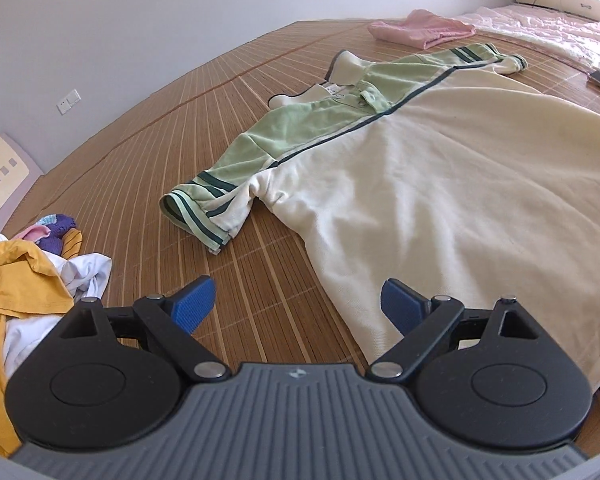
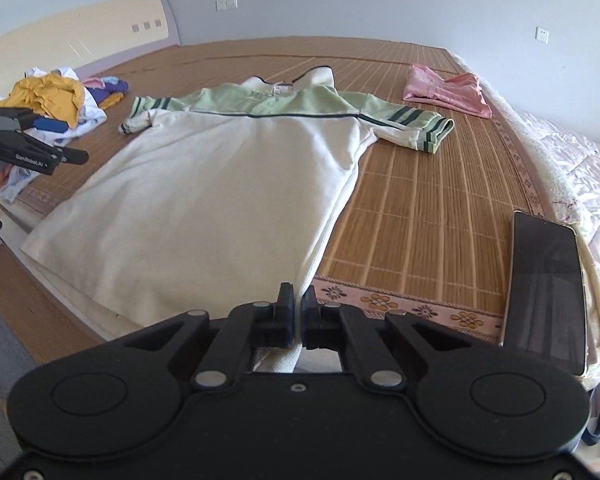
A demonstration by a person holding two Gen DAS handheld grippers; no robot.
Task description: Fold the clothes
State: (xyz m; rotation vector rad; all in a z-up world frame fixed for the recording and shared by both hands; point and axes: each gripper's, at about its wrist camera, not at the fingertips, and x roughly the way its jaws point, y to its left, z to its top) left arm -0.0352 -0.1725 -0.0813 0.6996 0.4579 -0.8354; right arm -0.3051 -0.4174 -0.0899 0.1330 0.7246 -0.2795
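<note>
A cream polo shirt (image 2: 220,192) with a green yoke and striped sleeves lies spread face up on a bamboo mat (image 2: 420,208), collar far from me. It also shows in the left wrist view (image 1: 440,184). My right gripper (image 2: 298,304) is shut on the shirt's near right hem corner. My left gripper (image 1: 296,304) is open and empty, blue pads apart, just above the mat beside the shirt's left hem edge. It also shows in the right wrist view (image 2: 48,136), at the left.
A pile of yellow, white and purple clothes (image 1: 28,276) lies at the left of the mat. A folded pink garment (image 2: 448,92) lies at the far right. A dark tablet (image 2: 548,284) rests at the right edge, beside a pink quilt (image 2: 572,168).
</note>
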